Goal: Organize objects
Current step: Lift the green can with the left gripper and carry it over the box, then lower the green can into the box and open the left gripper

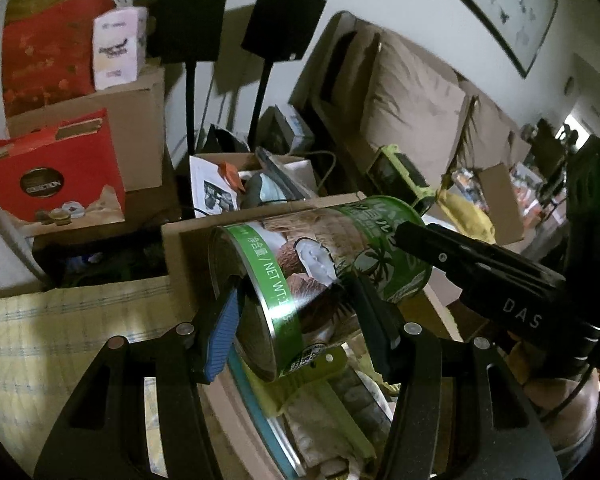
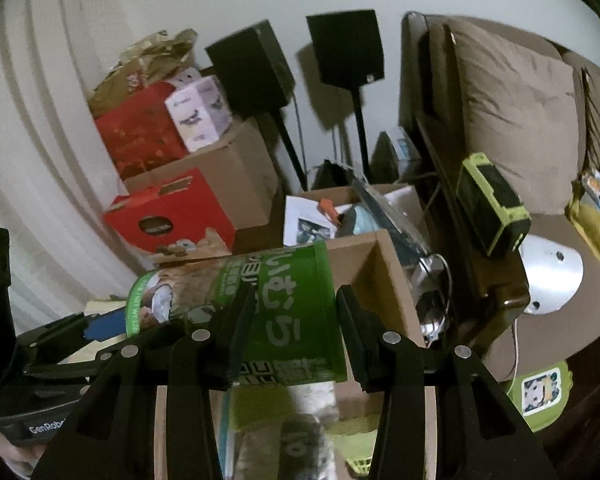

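Note:
A green coconut-print tin can (image 1: 320, 264) lies on its side in the air above an open cardboard box (image 1: 188, 248). My left gripper (image 1: 296, 324) is shut on the can's bottom end, one blue-padded finger (image 1: 224, 332) inside the rim. My right gripper (image 2: 296, 332) straddles the can's other end (image 2: 284, 312); its left finger touches the can, while a small gap shows at the right finger. The right gripper also shows in the left wrist view (image 1: 480, 264). The box interior (image 2: 364, 276) sits just beyond the can.
Red gift boxes (image 1: 56, 176) and brown cartons (image 1: 140, 120) are stacked at the left. Two black speakers on stands (image 1: 196, 16) stand by the wall. A sofa with brown cushions (image 1: 412, 108) is at the right, a green-edged device (image 2: 492, 204) on its arm. Clutter fills the box below (image 1: 332, 412).

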`<state>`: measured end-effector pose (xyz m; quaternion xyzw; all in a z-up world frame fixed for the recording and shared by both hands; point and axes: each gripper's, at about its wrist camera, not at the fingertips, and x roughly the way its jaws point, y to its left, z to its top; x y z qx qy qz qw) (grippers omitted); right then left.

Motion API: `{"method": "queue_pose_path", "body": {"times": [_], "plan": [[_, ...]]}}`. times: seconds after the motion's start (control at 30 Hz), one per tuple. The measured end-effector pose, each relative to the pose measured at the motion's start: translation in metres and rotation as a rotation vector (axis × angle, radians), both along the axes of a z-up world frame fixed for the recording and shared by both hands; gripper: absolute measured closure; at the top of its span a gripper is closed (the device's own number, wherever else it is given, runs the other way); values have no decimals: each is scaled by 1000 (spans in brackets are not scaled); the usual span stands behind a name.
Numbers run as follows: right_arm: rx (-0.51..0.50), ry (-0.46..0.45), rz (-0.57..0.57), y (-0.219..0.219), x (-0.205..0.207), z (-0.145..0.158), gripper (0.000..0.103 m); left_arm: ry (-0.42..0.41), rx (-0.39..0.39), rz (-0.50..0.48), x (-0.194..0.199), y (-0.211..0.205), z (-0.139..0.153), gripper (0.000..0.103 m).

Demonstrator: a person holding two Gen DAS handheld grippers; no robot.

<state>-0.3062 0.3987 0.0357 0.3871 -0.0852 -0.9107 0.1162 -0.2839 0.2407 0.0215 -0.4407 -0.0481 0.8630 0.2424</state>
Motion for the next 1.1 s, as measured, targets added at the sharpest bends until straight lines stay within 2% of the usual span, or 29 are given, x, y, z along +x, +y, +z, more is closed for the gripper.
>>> {"method": "queue_pose_path", "body": {"times": [0.23,0.43,0.7,0.8,0.87,0.93,1.1], "plan": [[20,-22,-27,13,-19,-26,59,-40,-36,-23,-16,21,-28,50],[23,-59,-51,20,-29,-43,59,-163,-28,-44,-29,29,-57,48],[46,-64,-45,19,-34,-54,59,-122,-54,-48,-30,32,-57,48],[26,-66,-44,21,-33,-52,58,-129,-45,-57,-31,30,-55,38],[3,-43,-40,24,-27,-43,46,-116,-36,-64,-26,25,-50,29],[1,-13,-40,25,-18,-32,41,-94,-40,-68,-19,20,-44,27],[47,21,1,16,8,-14,41,-69,-54,-71,-1,4,-32,27]]}}
